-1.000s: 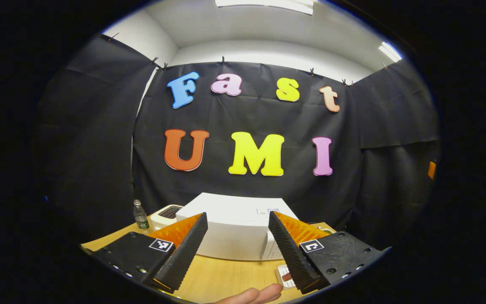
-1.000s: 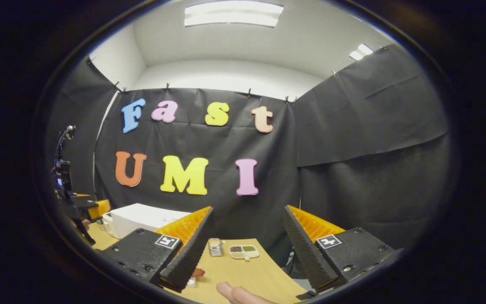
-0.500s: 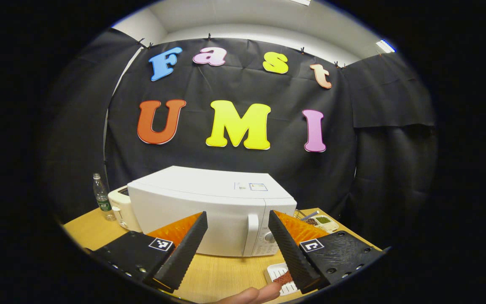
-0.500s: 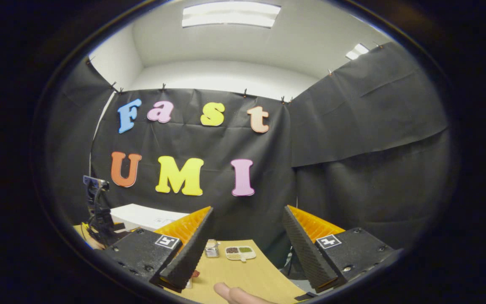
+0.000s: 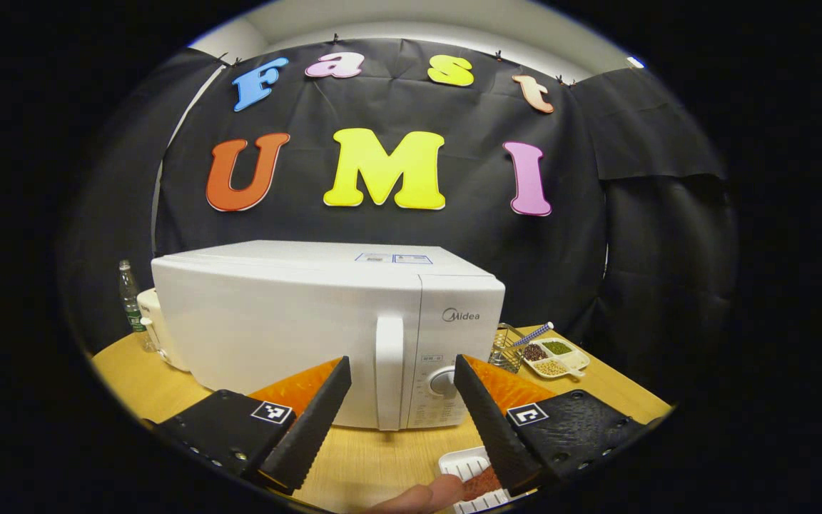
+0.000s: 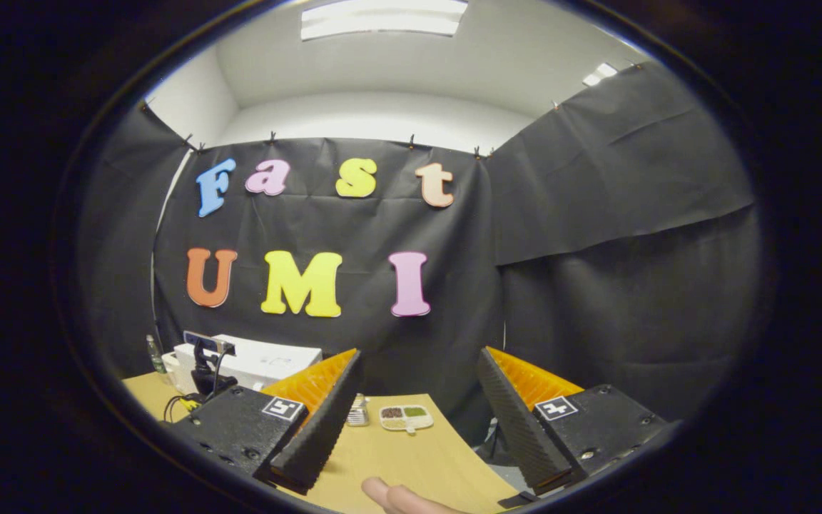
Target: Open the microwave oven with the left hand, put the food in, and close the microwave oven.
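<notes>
White microwave (image 5: 297, 328) stands shut on the worktop (image 5: 368, 464) just ahead of the left tongs (image 5: 400, 421), spread wide around its door handle (image 5: 389, 371). Food tray (image 5: 472, 475) lies below them. Right tongs (image 6: 414, 417) gape, empty.

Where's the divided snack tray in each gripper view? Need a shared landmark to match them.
Left gripper view: divided snack tray sits right of centre, on the table past the microwave's right side.
Right gripper view: same tray lies low at centre, between the right gripper's fingers, farther off.
Shared landmark: the white microwave, left of the tray in both.
</notes>
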The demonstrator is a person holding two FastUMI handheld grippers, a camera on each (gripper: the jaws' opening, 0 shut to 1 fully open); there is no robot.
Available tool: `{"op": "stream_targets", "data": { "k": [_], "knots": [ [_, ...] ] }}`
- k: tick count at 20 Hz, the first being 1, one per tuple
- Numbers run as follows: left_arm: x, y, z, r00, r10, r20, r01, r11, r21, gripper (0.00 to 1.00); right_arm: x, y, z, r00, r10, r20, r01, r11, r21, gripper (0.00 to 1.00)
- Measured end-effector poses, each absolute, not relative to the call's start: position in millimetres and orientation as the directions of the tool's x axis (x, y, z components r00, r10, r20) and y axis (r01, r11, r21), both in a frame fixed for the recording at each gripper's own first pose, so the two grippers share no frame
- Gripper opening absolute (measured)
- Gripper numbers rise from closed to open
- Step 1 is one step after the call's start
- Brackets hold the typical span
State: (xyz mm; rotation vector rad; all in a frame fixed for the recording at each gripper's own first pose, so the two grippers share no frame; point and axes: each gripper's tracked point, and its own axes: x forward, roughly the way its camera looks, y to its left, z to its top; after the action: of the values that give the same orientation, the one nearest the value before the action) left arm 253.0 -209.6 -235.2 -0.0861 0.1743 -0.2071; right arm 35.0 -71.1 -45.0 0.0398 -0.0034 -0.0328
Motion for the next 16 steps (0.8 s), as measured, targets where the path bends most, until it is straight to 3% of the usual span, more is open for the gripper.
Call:
{"op": "stream_targets", "data": {
  "k": [2,4,10,11,12,13,14,15,16],
  "knots": [
    [263.8,-205.9,-241.4,0.973,-0.177,-0.149,0.169,0.983,-0.066,0.93,34.7,-77.5,-50.4,0.999,-0.033,0.005,0.033,0.999,0.039,0.94],
    [269.5,-214.1,-250.7,0.968,-0.199,-0.154,0.184,0.977,-0.105,0.93,35.4,-86.2,-57.8,0.999,-0.044,-0.006,0.044,0.998,0.036,1.00],
    [282.8,-216.4,-270.8,0.958,-0.213,-0.195,0.193,0.974,-0.115,0.90,28.4,-103.4,-52.8,0.996,-0.080,0.040,0.078,0.996,0.048,1.00],
    [287.1,-209.5,-274.5,0.961,-0.184,-0.204,0.169,0.981,-0.093,0.83,26.8,-109.1,-53.3,0.995,-0.097,0.040,0.094,0.994,0.059,0.94],
    [286.4,-204.8,-278.6,0.960,-0.177,-0.218,0.162,0.983,-0.087,0.79,24.9,-115.2,-52.2,0.992,-0.121,0.043,0.117,0.990,0.081,0.95],
    [289.4,-204.8,-275.5,0.962,-0.179,-0.204,0.160,0.982,-0.103,0.69,21.4,-116.3,-47.7,0.991,-0.125,0.054,0.120,0.988,0.096,1.00],
    [292.7,-204.3,-279.2,0.959,-0.180,-0.219,0.157,0.981,-0.118,0.67,16.6,-111.4,-45.4,0.991,-0.115,0.065,0.108,0.989,0.102,0.94],
    [290.5,-209.0,-284.7,0.946,-0.204,-0.251,0.167,0.972,-0.163,0.44,12.3,-108.8,-44.7,0.992,-0.104,0.070,0.097,0.991,0.097,1.00],
    [287.3,-208.6,-281.4,0.943,-0.208,-0.259,0.161,0.968,-0.192,0.35,10.6,-107.6,-46.0,0.993,-0.096,0.069,0.089,0.992,0.093,0.90]
  ]
}}
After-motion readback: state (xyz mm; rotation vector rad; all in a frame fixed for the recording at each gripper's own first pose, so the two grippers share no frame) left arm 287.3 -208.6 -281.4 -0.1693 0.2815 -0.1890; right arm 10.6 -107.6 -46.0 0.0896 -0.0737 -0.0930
